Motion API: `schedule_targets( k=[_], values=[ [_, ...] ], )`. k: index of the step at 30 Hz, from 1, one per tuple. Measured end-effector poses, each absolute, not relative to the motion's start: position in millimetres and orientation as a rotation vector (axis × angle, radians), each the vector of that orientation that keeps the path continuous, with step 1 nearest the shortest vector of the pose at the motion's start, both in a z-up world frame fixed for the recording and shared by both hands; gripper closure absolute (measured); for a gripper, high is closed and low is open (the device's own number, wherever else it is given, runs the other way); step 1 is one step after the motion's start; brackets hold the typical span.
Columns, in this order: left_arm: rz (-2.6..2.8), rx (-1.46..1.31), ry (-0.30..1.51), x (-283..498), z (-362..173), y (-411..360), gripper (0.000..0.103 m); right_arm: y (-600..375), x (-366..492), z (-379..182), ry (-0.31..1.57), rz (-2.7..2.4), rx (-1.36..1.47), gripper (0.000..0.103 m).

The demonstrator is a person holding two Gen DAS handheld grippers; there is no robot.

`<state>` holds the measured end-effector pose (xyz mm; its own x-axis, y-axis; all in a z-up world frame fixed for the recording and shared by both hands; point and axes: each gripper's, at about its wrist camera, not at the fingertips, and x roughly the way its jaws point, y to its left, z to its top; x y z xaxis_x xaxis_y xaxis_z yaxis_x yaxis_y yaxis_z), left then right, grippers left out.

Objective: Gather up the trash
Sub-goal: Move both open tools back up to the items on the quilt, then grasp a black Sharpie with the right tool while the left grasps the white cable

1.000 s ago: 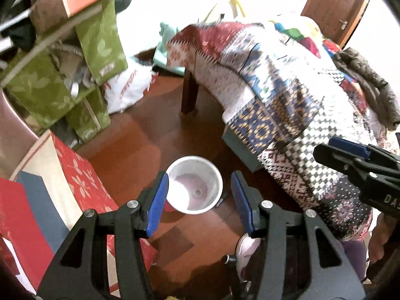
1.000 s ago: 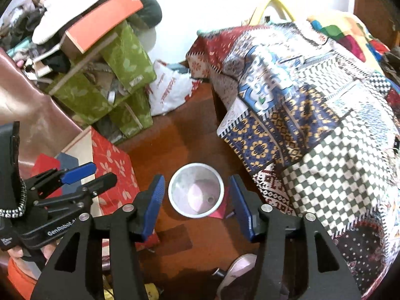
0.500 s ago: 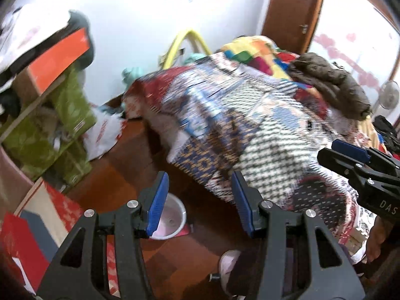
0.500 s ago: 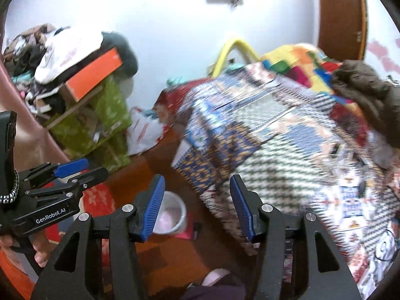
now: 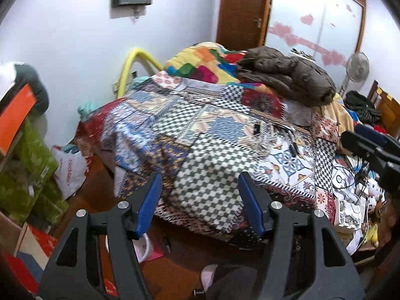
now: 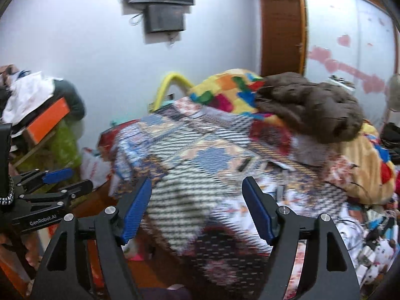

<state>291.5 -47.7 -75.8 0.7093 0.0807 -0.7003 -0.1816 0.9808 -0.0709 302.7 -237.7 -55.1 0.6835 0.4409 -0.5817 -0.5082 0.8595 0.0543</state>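
My left gripper (image 5: 200, 192) is open and empty, raised and looking over the patchwork bed (image 5: 212, 135). My right gripper (image 6: 196, 200) is open and empty too, looking at the same bed (image 6: 200, 165). The white trash bin (image 5: 145, 246) on the wooden floor shows only as a sliver behind my left finger at the bottom left. Small loose items (image 5: 265, 140) lie on the bedspread; they are too small to name. Each gripper shows in the other's view, the right gripper (image 5: 372, 147) at right, the left gripper (image 6: 50, 185) at left.
A brown jacket (image 5: 287, 77) and a colourful blanket (image 5: 205, 60) lie at the far end of the bed. Green boxes (image 5: 27, 165) and a white plastic bag (image 5: 70, 170) stand at left. Cables and clutter (image 5: 355, 195) are at right. A wooden door (image 5: 242, 10) is behind.
Both grippers have tilted up from the floor and the white bin to the top of the bed. The bin has slid out to the bottom edge. Both stay open.
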Motion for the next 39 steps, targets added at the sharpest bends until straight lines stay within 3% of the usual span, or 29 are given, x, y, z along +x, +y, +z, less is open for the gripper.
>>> schedule_targets(
  k=[14,31,34,36,39],
  values=[
    [-0.014,-0.117,0.897,399.0,-127.3,-112.4,0.037,-341.0,374.2,-111.3,0.777,0.307,-0.066,0.031],
    [-0.122,-0.174,1.048,534.7,-220.6,-140.5,0.037,-356.4,490.6,-208.2,0.954,0.204,-0.019,0.032],
    [-0.133,-0.145,1.062,549.5,-231.9,-152.3,0.037,-353.1,510.3,-223.9,0.978,0.225,0.018,0.042],
    [-0.129,-0.129,1.073,560.0,-240.3,-158.2,0.037,-350.5,521.7,-234.6,1.009,0.252,0.052,0.059],
    [-0.093,-0.139,1.086,573.1,-252.1,-159.0,0.037,-347.3,537.5,-249.8,1.052,0.280,0.090,0.074]
  ],
)
